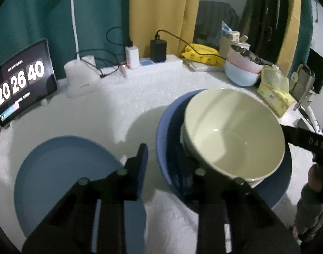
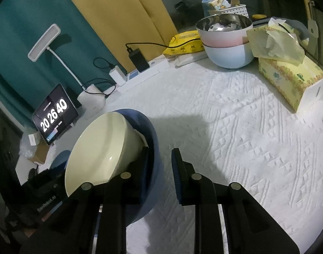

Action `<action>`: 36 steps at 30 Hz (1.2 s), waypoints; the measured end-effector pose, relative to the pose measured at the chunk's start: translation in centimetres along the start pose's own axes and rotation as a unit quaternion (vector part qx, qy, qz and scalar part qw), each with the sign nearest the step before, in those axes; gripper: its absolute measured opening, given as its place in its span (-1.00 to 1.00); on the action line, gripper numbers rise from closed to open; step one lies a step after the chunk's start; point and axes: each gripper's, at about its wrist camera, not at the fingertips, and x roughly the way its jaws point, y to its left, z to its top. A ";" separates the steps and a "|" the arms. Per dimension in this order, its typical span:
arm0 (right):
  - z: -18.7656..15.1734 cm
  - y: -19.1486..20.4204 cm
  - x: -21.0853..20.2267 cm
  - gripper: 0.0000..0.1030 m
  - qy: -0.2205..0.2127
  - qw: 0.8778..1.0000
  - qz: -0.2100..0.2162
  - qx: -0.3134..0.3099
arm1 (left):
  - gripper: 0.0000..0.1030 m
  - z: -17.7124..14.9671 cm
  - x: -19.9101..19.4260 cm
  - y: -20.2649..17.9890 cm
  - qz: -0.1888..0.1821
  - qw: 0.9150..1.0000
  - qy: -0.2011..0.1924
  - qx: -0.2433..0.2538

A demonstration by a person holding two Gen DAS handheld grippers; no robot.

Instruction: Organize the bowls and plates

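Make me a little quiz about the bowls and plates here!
1. True or false: the cream bowl sits inside the blue bowl.
2. What does the clock show? A) 20 26 40 B) 10 15 30 C) 08 00 05
3. Fill in: the plate is light ___.
Key: 1 true; 2 A; 3 blue.

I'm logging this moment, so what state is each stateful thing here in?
cream bowl: nested in the dark blue bowl, tilted.
dark blue bowl: tilted, rim between the fingers of both grippers.
blue plate: flat on the cloth.
left gripper: open.
right gripper: open.
tablet clock: on, reads 20 26 40.
desk lamp: looks unlit.
pink bowl: stacked in the light blue bowl.
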 end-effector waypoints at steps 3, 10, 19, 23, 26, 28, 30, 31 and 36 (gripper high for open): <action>-0.1 0.2 0.0 -0.74 -0.002 1.000 0.003 0.000 | -0.69 -0.1 -0.1 -0.3 -0.002 1.000 -0.006 0.001; -0.5 0.8 -0.2 -0.80 -0.019 1.000 -0.012 -0.005 | -0.70 -0.4 -0.5 -0.6 0.001 1.000 -0.024 0.001; -1.1 1.3 -0.6 -0.80 -0.027 0.999 -0.026 -0.003 | -0.72 -0.6 -1.0 -0.7 0.003 1.000 -0.028 0.007; -1.3 1.3 -0.7 -0.80 -0.025 0.999 -0.030 -0.002 | -0.73 -0.8 -1.4 -0.8 0.003 1.000 -0.030 0.008; -1.4 1.4 -0.8 -0.80 -0.025 0.999 -0.033 -0.001 | -0.73 -0.8 -1.5 -0.8 0.002 1.000 -0.030 0.007; -1.4 1.3 -0.9 -0.80 -0.023 0.999 -0.034 0.001 | -0.73 -0.9 -1.6 -0.9 0.003 1.000 -0.030 0.008; -1.4 1.4 -1.0 -0.80 -0.024 0.999 -0.036 -0.001 | -0.73 -0.9 -1.6 -1.0 0.002 1.000 -0.029 0.008; -1.5 1.4 -1.1 -0.80 -0.023 0.999 -0.037 -0.001 | -0.73 -0.9 -1.7 -1.0 0.002 1.000 -0.029 0.008; -1.6 1.4 -1.3 -0.80 -0.024 0.999 -0.039 0.000 | -0.73 -1.0 -1.9 -1.2 0.001 0.999 -0.030 0.010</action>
